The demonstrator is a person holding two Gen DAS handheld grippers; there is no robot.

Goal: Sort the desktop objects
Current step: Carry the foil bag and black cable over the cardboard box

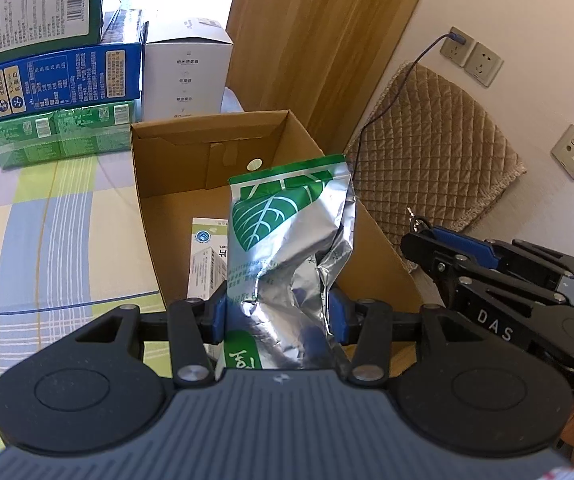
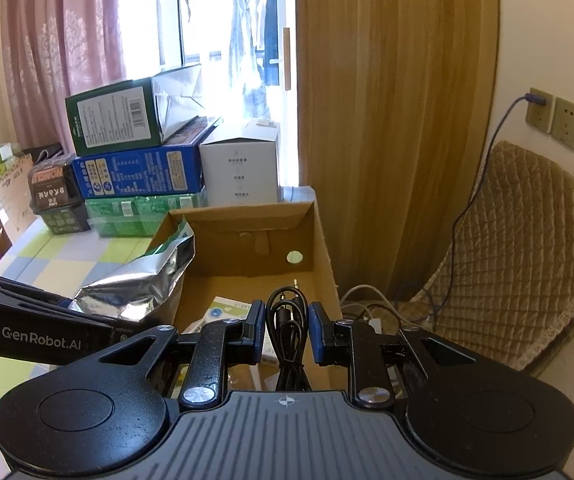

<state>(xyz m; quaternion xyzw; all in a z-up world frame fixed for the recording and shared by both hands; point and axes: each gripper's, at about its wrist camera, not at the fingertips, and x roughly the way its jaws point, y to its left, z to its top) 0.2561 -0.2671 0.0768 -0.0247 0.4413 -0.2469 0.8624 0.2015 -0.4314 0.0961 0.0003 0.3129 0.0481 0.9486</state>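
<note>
Left wrist view: left gripper [image 1: 277,312] clamps crinkly silver-green foil pouch [image 1: 291,236] over open brown cardboard box [image 1: 211,148]; right gripper [image 2: 287,330] pinches coiled black cable [image 2: 287,320].

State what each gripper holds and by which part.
Left gripper clamps the silver-and-green foil pouch across its crumpled lower part. Right gripper pinches a coiled black cable around the middle of the bundle.

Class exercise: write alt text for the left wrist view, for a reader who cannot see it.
The left gripper holds a crumpled silver-and-green foil bag over an open cardboard box with a white packet inside. Stacked cartons stand behind on the checked tablecloth.
</note>
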